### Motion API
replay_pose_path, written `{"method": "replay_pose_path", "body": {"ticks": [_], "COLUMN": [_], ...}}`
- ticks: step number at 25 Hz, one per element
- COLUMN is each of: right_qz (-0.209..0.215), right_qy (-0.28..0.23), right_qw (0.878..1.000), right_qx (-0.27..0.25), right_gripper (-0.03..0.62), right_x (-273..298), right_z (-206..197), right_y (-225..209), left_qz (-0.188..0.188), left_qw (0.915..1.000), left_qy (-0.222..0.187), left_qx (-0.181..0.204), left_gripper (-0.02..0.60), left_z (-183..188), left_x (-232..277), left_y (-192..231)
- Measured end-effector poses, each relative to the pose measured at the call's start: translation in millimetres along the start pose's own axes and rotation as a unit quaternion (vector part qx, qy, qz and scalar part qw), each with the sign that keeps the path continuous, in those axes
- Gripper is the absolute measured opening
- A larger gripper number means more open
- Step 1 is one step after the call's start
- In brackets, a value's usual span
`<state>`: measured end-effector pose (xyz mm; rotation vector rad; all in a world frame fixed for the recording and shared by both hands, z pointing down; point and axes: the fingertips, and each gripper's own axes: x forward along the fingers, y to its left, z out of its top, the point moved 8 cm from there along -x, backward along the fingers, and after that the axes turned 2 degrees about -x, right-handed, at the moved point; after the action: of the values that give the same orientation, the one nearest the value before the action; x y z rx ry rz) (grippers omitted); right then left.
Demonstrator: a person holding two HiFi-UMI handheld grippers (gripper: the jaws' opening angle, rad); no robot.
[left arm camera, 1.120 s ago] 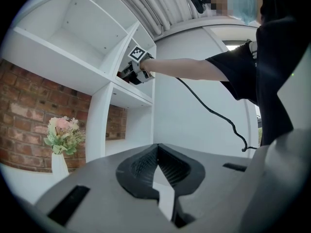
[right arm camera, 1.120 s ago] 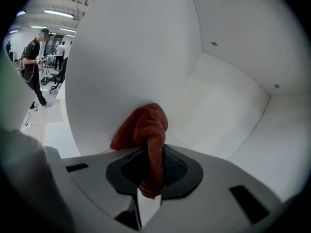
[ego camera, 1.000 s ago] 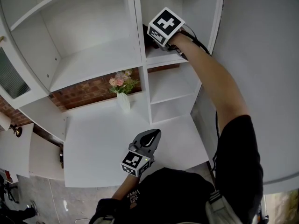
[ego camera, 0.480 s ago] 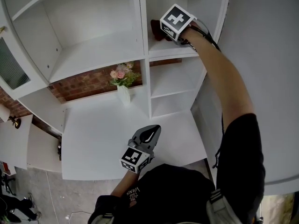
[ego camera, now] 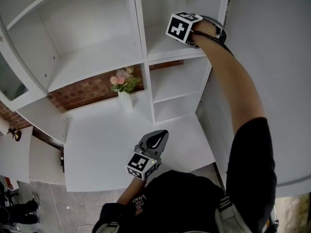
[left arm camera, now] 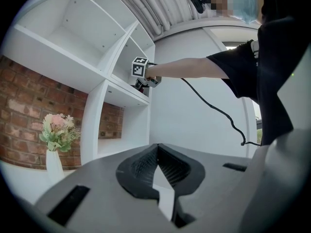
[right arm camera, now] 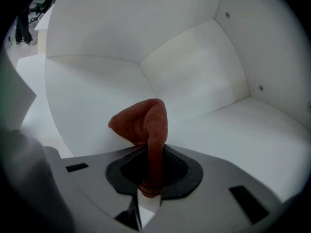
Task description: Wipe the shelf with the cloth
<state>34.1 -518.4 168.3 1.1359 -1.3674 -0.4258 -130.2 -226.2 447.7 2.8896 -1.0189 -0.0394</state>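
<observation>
Rightward across the upper shelf (ego camera: 163, 48) the right gripper (ego camera: 183, 28) has been shifted, jaws clamped on the rust-red cloth (right arm camera: 145, 123) there. Wiping is judged underway, and another pressed stroke is needed. The left gripper (left arm camera: 156, 165) is held closed and empty.

The cloth (right arm camera: 145, 123) is inside the upper shelf (ego camera: 163, 48) compartment, above and right of the vase (ego camera: 125, 101).
</observation>
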Motion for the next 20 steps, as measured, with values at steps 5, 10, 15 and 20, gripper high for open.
{"method": "replay_pose_path", "body": {"ticks": [5,10,15,20], "right_qz": [-0.006,0.003,0.056,0.094], "right_qy": [0.014,-0.022,-0.122,-0.203], "right_qw": [1.0,0.999,0.986,0.97], "right_qx": [-0.001,0.024,0.097,0.095], "right_gripper": [0.055,0.055,0.055,0.055], "right_x": [1,-5,-24,-53], "right_z": [-4,-5,-3,15], "right_y": [0,-3,-7,4], "left_qz": [-0.003,-0.007,-0.009,-0.014], "left_qw": [1.0,0.9999,0.9999,0.9998], "left_qy": [0.004,0.01,0.013,0.014], "left_qx": [-0.001,-0.006,-0.005,-0.003], "left_gripper": [0.006,0.006,0.006,0.006], "left_z": [-2,-4,-6,-5], "left_x": [0,0,3,8], "left_y": [0,-3,-6,-12]}}
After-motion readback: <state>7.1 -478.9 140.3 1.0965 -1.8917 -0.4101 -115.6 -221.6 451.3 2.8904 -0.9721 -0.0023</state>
